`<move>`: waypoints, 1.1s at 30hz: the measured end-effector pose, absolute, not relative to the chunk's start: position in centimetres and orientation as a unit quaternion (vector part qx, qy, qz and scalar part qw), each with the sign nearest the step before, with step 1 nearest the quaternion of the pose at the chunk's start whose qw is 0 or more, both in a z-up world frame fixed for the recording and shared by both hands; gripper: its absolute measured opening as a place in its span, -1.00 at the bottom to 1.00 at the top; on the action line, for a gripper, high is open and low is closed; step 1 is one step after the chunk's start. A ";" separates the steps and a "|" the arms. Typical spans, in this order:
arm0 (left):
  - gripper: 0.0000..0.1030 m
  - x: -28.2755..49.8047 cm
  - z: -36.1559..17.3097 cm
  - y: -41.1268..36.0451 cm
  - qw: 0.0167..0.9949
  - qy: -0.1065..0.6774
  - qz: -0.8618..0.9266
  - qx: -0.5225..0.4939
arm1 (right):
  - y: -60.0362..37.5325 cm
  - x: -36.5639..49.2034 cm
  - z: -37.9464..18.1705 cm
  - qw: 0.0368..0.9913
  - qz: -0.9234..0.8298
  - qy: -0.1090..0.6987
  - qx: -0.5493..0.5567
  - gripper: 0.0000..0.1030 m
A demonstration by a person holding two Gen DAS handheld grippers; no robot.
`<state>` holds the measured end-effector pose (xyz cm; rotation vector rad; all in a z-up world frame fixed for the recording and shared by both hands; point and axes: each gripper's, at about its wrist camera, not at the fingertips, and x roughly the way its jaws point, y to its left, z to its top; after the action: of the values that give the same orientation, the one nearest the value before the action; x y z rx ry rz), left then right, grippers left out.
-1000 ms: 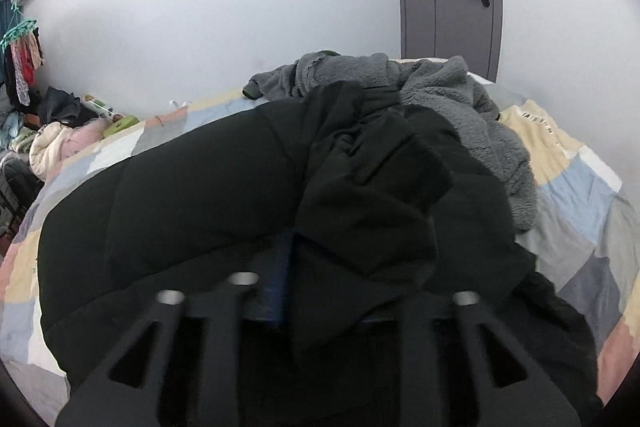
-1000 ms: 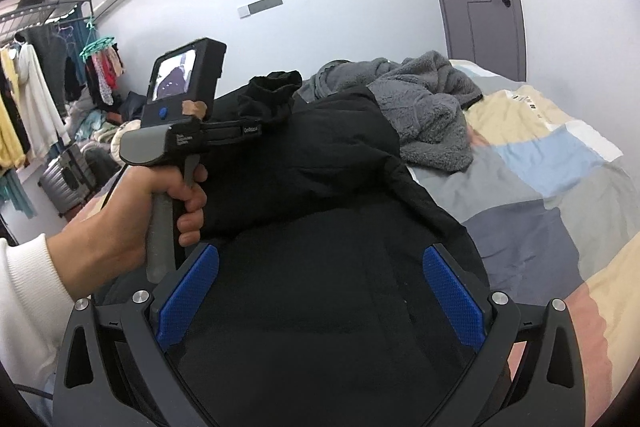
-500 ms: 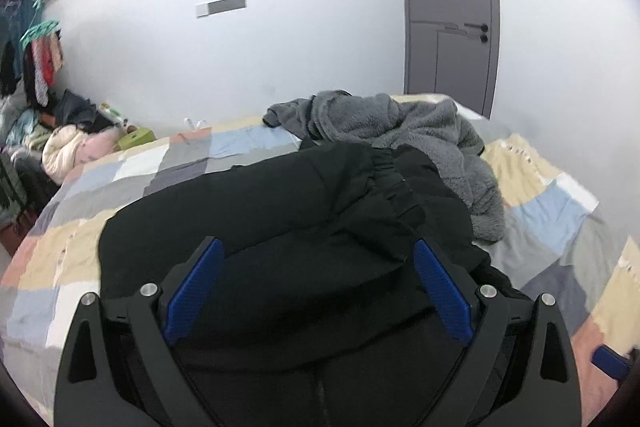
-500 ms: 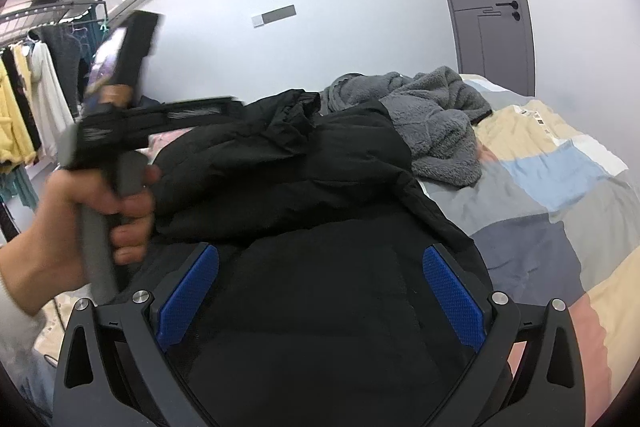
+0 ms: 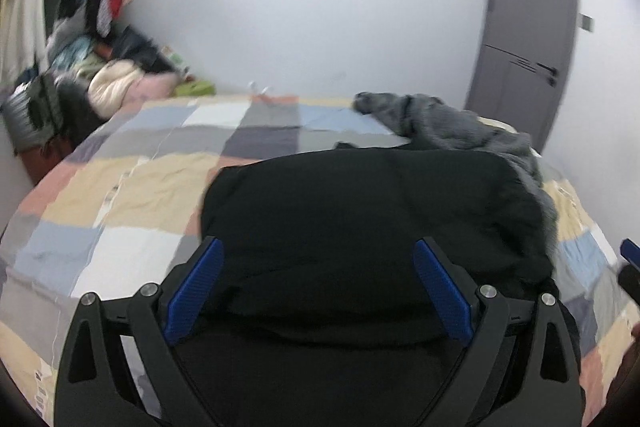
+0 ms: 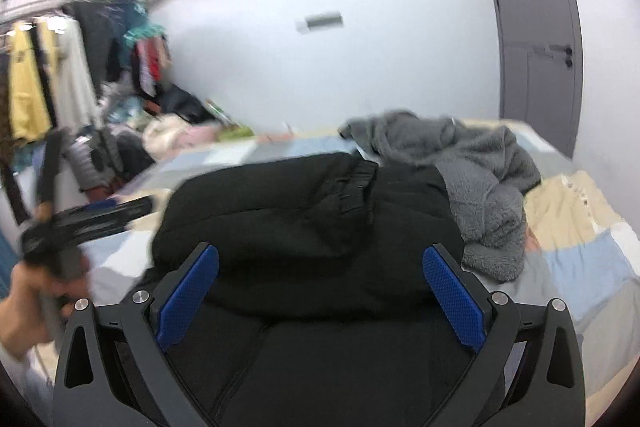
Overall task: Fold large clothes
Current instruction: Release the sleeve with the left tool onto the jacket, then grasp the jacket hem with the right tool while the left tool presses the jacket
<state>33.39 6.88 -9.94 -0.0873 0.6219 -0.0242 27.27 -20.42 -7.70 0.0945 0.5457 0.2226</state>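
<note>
Black padded jacket point(image 6: 304, 227) lies partly folded on the bed point(image 5: 132, 187), and we hold nothing.

Our left gripper point(image 5: 318, 285) and right gripper point(image 6: 320, 291) both hover spread wide and empty over it. One elastic-cuffed sleeve point(image 6: 352, 183) is laid across the body; we judge the final folds remain. A grey fleece point(image 6: 480, 179), touching the jacket's far edge, looks unfolded.

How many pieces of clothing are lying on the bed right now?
2: a black jacket folded on the bed's near part, and a grey fleece heaped behind it toward the door. More could be hidden underneath.
</note>
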 end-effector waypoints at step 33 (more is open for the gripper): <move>0.86 43.1 -17.7 5.8 0.933 0.360 -0.008 0.007 | -20.7 41.6 -16.3 0.936 0.007 0.348 -0.043 -0.61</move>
<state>43.11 5.80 -17.68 0.0140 0.7366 -0.0161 41.61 -20.68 -16.28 -0.0878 0.7119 0.0151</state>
